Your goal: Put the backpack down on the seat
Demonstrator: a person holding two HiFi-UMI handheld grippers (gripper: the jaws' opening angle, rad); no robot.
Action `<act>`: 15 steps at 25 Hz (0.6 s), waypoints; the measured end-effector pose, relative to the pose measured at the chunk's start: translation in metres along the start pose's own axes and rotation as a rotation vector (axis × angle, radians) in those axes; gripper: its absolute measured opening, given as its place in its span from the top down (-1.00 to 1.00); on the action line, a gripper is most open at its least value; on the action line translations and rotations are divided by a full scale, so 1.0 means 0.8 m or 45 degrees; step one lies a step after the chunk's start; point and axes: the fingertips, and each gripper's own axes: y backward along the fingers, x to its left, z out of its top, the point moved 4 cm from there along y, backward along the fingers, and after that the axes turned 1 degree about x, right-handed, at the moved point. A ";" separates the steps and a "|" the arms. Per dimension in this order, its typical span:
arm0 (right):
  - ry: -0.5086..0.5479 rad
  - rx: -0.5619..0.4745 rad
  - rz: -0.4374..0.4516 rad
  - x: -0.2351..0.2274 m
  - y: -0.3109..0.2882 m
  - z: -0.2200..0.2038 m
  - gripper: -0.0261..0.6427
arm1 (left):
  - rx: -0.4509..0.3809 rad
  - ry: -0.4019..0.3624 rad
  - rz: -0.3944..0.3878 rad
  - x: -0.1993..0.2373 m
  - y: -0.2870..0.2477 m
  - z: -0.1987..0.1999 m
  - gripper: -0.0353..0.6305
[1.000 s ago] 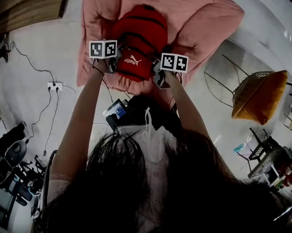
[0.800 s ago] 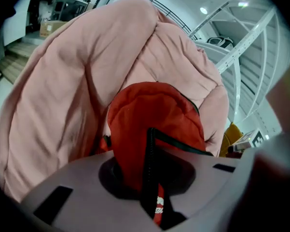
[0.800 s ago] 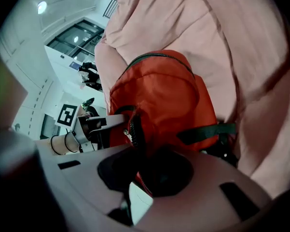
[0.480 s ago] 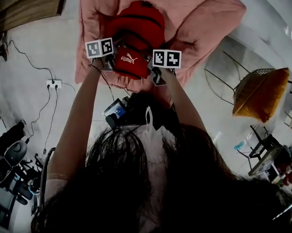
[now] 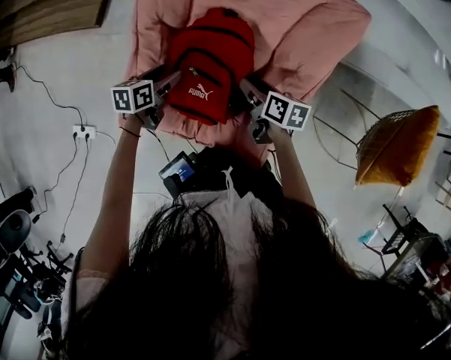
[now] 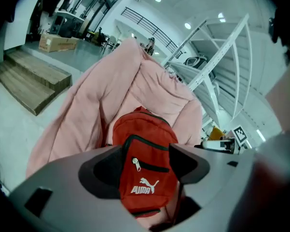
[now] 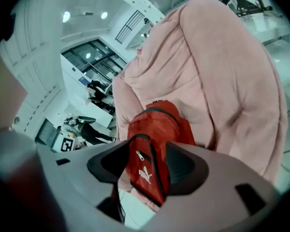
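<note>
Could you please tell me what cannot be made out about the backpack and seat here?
- Straps and back of the backpack: every view, hidden beneath its own body.
- Frame or legs of the seat: every view, covered by its pink padding.
- The floor nearest the person: head view, blocked by the person's hair.

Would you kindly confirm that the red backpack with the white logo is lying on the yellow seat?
Not quite: the seat under the red backpack is pink, not yellow, as the head view shows. The only yellow thing there is the cushion of a separate chair off to the right. The rest holds: the backpack is red, bears a white logo and lies on that seat.
</note>
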 end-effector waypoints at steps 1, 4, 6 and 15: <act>0.015 -0.028 0.036 0.010 0.012 0.003 0.20 | -0.033 0.003 -0.023 -0.008 0.010 -0.001 -0.05; 0.144 -0.079 0.121 0.041 0.046 0.007 0.20 | -0.128 -0.017 -0.078 -0.038 0.034 0.000 -0.04; 0.245 -0.088 0.167 0.063 0.066 0.006 0.20 | -0.198 -0.041 -0.111 -0.066 0.048 0.005 -0.04; 0.500 -0.172 0.328 0.146 0.140 0.006 0.49 | -0.401 -0.192 -0.118 -0.192 0.103 -0.010 0.36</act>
